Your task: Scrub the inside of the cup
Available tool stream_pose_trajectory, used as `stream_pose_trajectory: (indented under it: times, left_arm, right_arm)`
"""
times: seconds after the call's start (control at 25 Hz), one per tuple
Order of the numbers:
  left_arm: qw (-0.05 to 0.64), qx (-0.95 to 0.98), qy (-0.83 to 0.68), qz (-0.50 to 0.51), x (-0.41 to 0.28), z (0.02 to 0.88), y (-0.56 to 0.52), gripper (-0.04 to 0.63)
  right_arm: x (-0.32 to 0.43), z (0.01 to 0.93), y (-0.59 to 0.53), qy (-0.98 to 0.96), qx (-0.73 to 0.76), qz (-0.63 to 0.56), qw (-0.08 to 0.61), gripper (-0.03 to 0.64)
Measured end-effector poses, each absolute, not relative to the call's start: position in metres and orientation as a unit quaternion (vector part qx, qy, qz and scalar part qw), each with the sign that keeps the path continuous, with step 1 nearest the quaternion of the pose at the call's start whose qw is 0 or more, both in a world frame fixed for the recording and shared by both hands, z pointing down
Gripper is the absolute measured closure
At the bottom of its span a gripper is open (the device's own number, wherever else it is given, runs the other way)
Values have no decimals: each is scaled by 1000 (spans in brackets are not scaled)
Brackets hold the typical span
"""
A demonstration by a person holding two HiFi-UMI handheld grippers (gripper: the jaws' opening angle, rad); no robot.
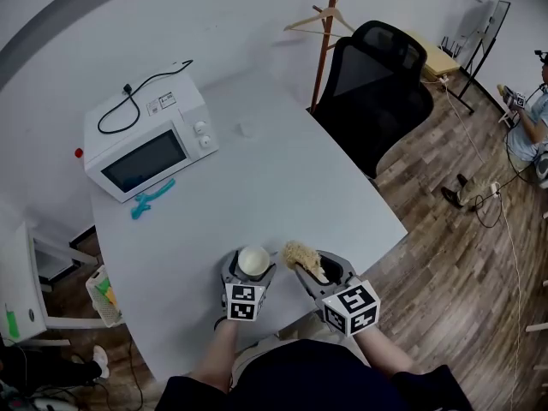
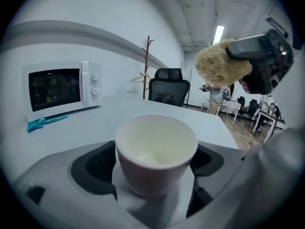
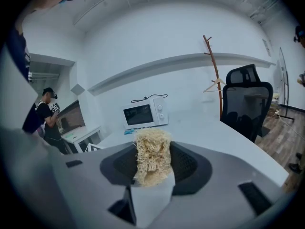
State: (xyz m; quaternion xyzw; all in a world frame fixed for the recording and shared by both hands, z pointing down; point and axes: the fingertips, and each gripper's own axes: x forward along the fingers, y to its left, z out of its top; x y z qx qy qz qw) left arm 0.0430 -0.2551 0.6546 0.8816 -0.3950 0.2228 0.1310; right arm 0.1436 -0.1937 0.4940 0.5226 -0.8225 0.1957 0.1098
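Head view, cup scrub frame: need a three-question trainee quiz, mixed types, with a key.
1. True or false: the tan fibrous scrubber clamped in the right gripper is inside the cup.
2. How does the cup stand? A) tipped on its side; B) upright between the jaws of the left gripper; C) upside down.
3. What colour is the small item lying on the table in front of the microwave?

Key: 1 false, the scrubber is beside and above the cup. 2 B. 3 teal.
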Motion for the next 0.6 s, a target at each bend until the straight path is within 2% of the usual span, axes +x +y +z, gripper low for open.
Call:
stream_pose_trajectory:
  times: [0.6]
  left_arm:
    - [127,888,-378,229,51,651,-256,153]
  right_arm:
    - [129,499,-221,-845,483,189,130,439]
